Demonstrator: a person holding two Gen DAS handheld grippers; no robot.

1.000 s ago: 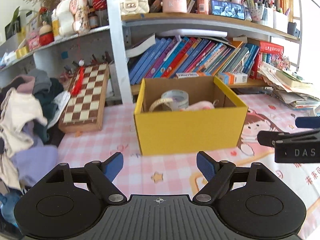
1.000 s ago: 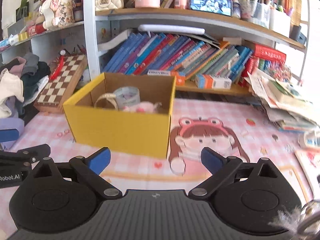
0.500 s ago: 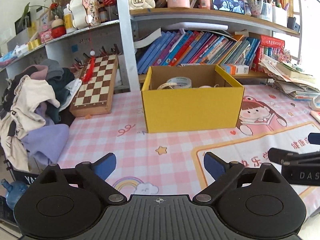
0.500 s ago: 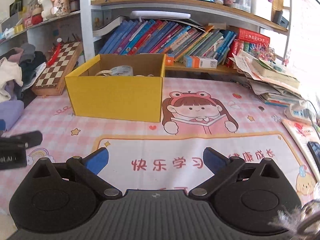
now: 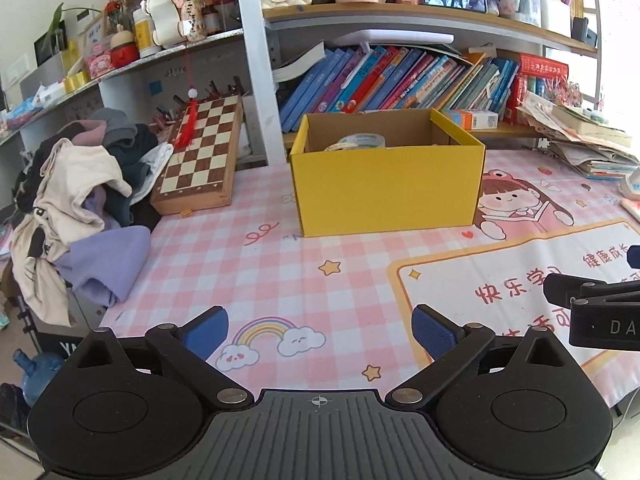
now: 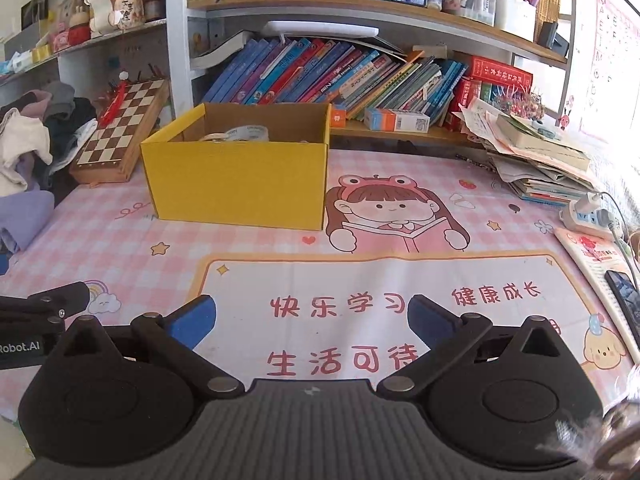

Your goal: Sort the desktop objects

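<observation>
A yellow cardboard box point(image 5: 384, 188) point(image 6: 240, 184) stands open-topped on the pink checked desk mat, in front of the bookshelf. A roll of clear tape point(image 5: 362, 140) point(image 6: 246, 133) shows above its rim; what else lies inside is hidden. My left gripper point(image 5: 320, 328) hovers over the mat well short of the box. Its jaws are opening and nothing is between them. My right gripper point(image 6: 312, 316) hangs to its right over the printed panel, open and empty. Each gripper's side shows at the edge of the other's view.
A wooden chessboard point(image 5: 200, 156) leans at the back left beside a pile of clothes point(image 5: 80, 200). Leaning books point(image 6: 320, 76) fill the shelf behind the box. A stack of papers point(image 6: 540, 160), a power strip point(image 6: 588, 216) and a phone point(image 6: 624, 292) sit at the right.
Both grippers have drawn back from the yellow box, which now looks smaller and farther away. The left jaws have spread wider.
</observation>
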